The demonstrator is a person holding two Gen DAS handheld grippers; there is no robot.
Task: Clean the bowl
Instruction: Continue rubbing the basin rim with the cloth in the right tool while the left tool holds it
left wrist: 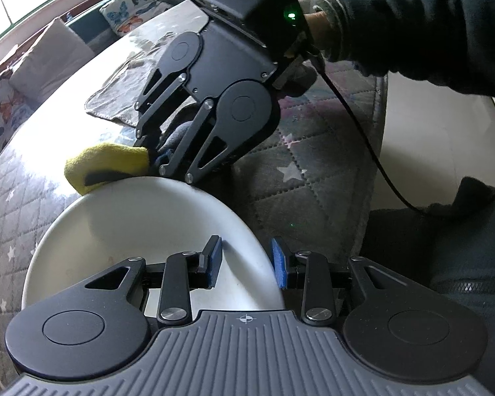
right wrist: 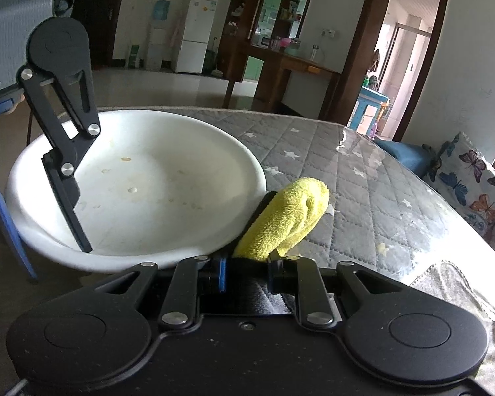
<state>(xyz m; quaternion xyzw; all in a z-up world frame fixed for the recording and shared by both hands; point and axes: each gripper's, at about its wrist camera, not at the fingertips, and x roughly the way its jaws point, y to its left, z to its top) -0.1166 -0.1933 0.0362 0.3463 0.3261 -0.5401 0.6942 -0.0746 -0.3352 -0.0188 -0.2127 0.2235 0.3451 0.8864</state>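
Blue-padded fingers of the left gripper (left wrist: 247, 260) sit nearest the left wrist lens, spread apart with the near rim of the white bowl (left wrist: 142, 231) passing between them: one finger inside the bowl, the other outside its wall. Whether the pads actually touch the rim cannot be told; the jaws stand apart, not clamped.

Bowl rests on a grey quilted table cover (left wrist: 307, 178) with white stars. Interior shows a few faint yellowish specks and smears in the right wrist view (right wrist: 128, 178).

Right gripper (right wrist: 247, 272) is closed on a yellow cloth (right wrist: 287, 217); the cloth sticks out forward from between its fingers and lies just beyond the bowl's outer wall, touching or nearly touching the rim. In the left wrist view the same cloth (left wrist: 105, 165) shows past the bowl's far rim, ahead of the left tool, with the right gripper (left wrist: 155, 158) angled down onto it from above.

A dark sleeve (left wrist: 412, 33) leads to the right tool; a black cable (left wrist: 379, 165) hangs from it.

A grey towel (left wrist: 122, 92) lies on the cover beyond the right gripper.
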